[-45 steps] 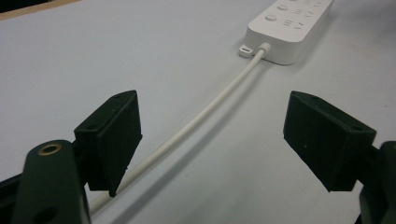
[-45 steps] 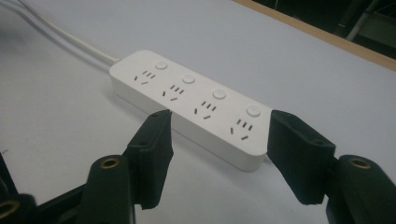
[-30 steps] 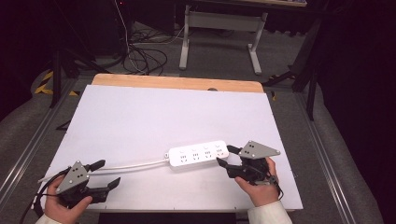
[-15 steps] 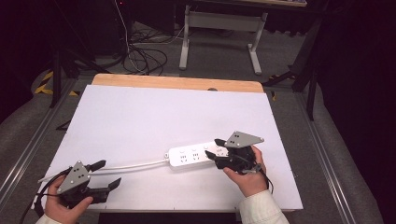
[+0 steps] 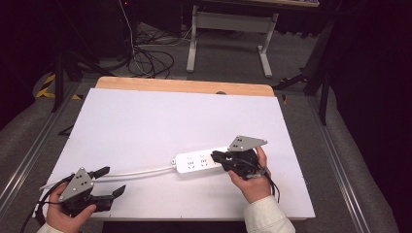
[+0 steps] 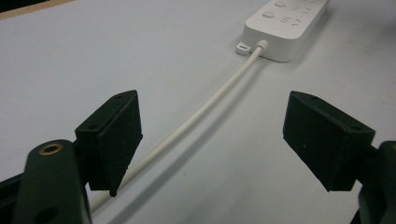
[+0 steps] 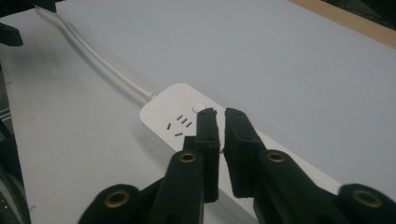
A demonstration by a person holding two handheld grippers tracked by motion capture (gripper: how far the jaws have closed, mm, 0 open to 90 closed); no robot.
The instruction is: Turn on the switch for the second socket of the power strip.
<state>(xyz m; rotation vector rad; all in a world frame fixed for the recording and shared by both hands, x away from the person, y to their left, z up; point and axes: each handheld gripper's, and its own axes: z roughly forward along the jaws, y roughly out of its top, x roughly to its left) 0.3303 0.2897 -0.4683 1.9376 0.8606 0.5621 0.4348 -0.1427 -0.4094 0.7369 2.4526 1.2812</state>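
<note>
A white power strip (image 5: 194, 162) (image 7: 173, 121) lies flat on the white table (image 5: 170, 116), right of centre near the front. Its white cable (image 5: 141, 171) (image 6: 210, 107) runs left toward the front-left corner. My right gripper (image 5: 217, 158) (image 7: 219, 114) is shut with nothing between its jaws, and its tips hover over the strip's top, covering the right end. My left gripper (image 5: 114, 180) (image 6: 212, 135) stands open at the front left. The cable passes between its jaws, close to the left one, untouched. The strip (image 6: 285, 23) lies farther ahead of it.
A wooden strip (image 5: 184, 86) borders the table's far edge. Beyond it, on the floor, lie black cables (image 5: 150, 53) and a grey desk frame (image 5: 228, 29). Metal rails run along both sides of the table.
My right gripper has moved left and forward, from beside the strip's right end to above it. The left gripper has barely moved.
</note>
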